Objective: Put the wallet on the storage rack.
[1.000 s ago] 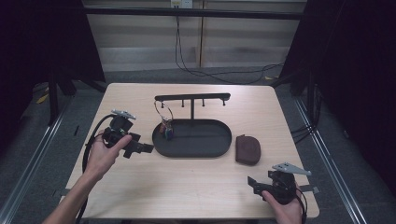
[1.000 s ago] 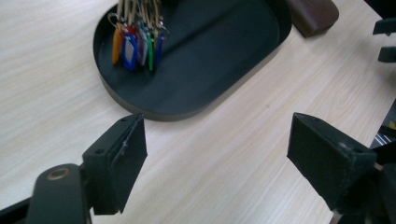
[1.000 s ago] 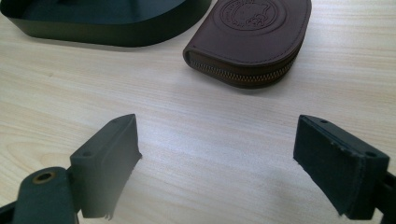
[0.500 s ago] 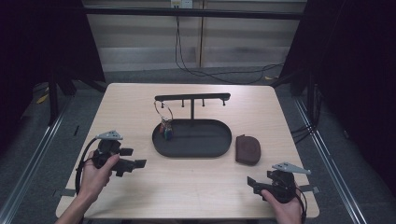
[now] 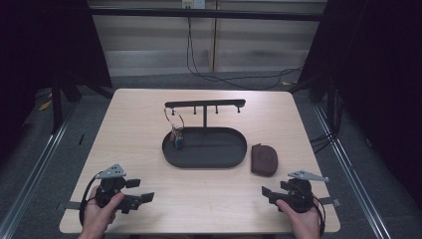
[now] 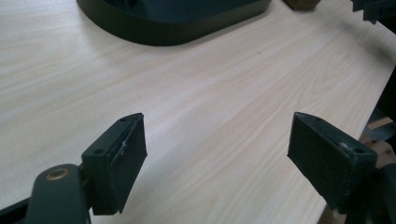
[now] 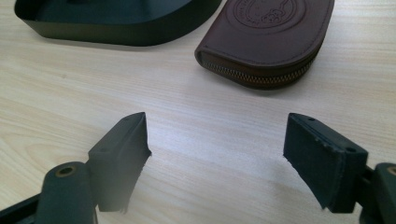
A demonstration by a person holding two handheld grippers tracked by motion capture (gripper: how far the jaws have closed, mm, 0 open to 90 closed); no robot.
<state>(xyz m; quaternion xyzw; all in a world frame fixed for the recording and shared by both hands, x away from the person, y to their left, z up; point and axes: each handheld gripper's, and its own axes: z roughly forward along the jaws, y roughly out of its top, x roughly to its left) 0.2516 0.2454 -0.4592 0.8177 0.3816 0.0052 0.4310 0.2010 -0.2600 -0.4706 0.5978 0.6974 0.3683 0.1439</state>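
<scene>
The brown zip pouch (image 5: pixel 264 159) lies flat just right of the black oval tray (image 5: pixel 204 160), partly cut off in the right gripper view. The right gripper (image 5: pixel 269 192), nearer the person than the pouch, has been closing slightly yet gapes empty. The left gripper (image 5: pixel 142 197), well left of the tray, stands wide, empty. The small charms (image 5: pixel 176 140) hanging inside the tray are too small to make out.

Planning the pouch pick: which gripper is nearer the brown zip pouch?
Right. The right gripper sits just in front of the brown zip pouch, jaws open toward it. The left gripper is across the table, beyond the black tray.
</scene>
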